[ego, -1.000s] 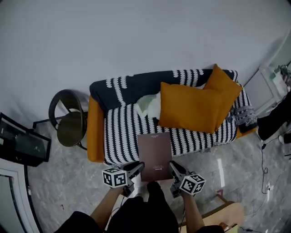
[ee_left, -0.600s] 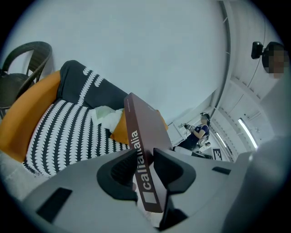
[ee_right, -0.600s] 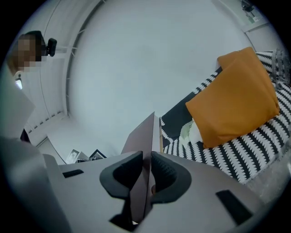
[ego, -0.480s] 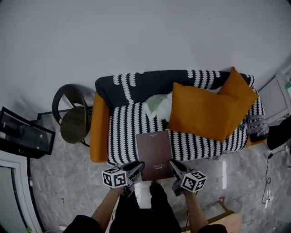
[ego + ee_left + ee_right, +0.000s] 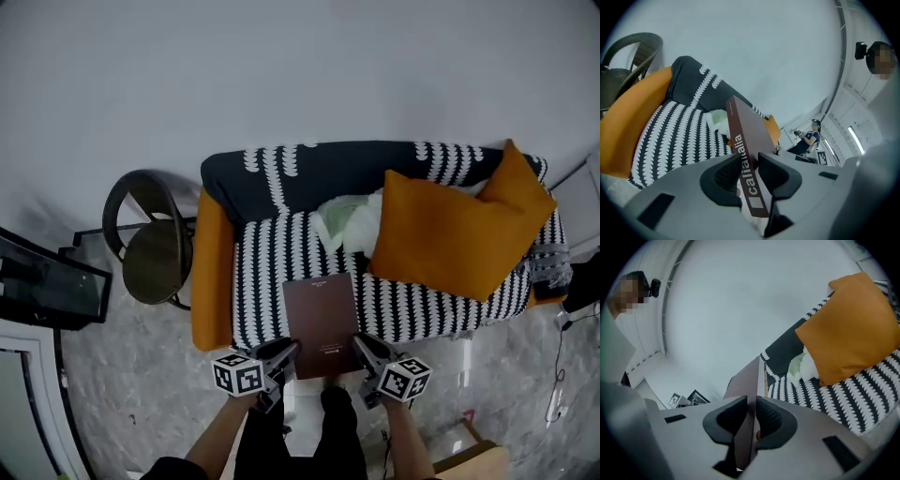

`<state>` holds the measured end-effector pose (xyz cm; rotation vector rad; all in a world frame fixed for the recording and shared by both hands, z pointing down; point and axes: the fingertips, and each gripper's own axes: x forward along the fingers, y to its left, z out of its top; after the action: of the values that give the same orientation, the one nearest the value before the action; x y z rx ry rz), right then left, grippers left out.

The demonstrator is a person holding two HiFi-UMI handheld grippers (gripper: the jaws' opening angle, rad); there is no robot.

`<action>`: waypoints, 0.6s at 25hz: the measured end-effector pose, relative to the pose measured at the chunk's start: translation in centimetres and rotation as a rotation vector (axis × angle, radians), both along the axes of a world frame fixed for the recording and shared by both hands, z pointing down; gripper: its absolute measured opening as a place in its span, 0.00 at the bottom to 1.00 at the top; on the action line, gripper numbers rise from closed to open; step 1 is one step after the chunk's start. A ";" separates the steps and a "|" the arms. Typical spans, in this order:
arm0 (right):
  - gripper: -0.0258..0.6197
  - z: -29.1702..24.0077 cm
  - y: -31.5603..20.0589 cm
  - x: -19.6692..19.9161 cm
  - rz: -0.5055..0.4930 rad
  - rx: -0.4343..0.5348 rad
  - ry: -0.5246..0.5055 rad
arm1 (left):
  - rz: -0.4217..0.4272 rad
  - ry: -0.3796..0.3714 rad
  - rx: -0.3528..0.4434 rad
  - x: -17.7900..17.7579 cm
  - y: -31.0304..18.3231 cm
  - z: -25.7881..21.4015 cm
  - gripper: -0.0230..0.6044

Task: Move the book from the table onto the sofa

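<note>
A dark brown book [image 5: 322, 323] is held flat between both grippers, its far half over the front of the black-and-white patterned sofa [image 5: 272, 272]. My left gripper [image 5: 289, 353] is shut on the book's near left corner, my right gripper [image 5: 361, 350] on its near right corner. In the left gripper view the book's spine [image 5: 743, 154] with white lettering runs up between the pads of the left gripper [image 5: 749, 169]. In the right gripper view the book's edge [image 5: 749, 394] is pinched between the jaws of the right gripper [image 5: 751, 420], with the sofa seat [image 5: 862, 401] beyond.
Two orange cushions [image 5: 450, 230] lean at the sofa's right half, with a pale green cloth [image 5: 345, 220] beside them. A dark round chair [image 5: 150, 253] stands left of the sofa's orange arm [image 5: 211, 272]. Picture frames [image 5: 47, 291] lean at the left wall. The floor is grey marble.
Both grippers with the book have moved toward the sofa and lower. The sofa sits closer and more central in the head view, and the book reaches further over the seat.
</note>
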<state>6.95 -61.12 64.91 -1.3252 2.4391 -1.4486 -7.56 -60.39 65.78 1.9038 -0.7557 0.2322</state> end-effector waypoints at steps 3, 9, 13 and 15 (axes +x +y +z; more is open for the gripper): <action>0.16 1.6 -1.3 -1.1 -0.005 -0.013 0.006 | 0.001 -0.002 -0.010 -1.1 -1.3 1.7 0.23; 0.16 6.0 -2.8 -3.2 -0.004 -0.070 -0.004 | 0.017 -0.028 -0.036 -3.2 -3.2 5.6 0.23; 0.16 9.4 -4.5 -4.3 -0.010 -0.101 -0.004 | 0.022 -0.037 -0.050 -4.3 -4.8 8.8 0.23; 0.16 11.3 -5.3 -4.9 -0.014 -0.114 0.001 | 0.023 -0.040 -0.057 -4.8 -5.6 10.6 0.23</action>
<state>2.08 -66.45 76.19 -1.3312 2.4042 -1.6133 -12.37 -65.95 76.40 1.8596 -0.7465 0.3046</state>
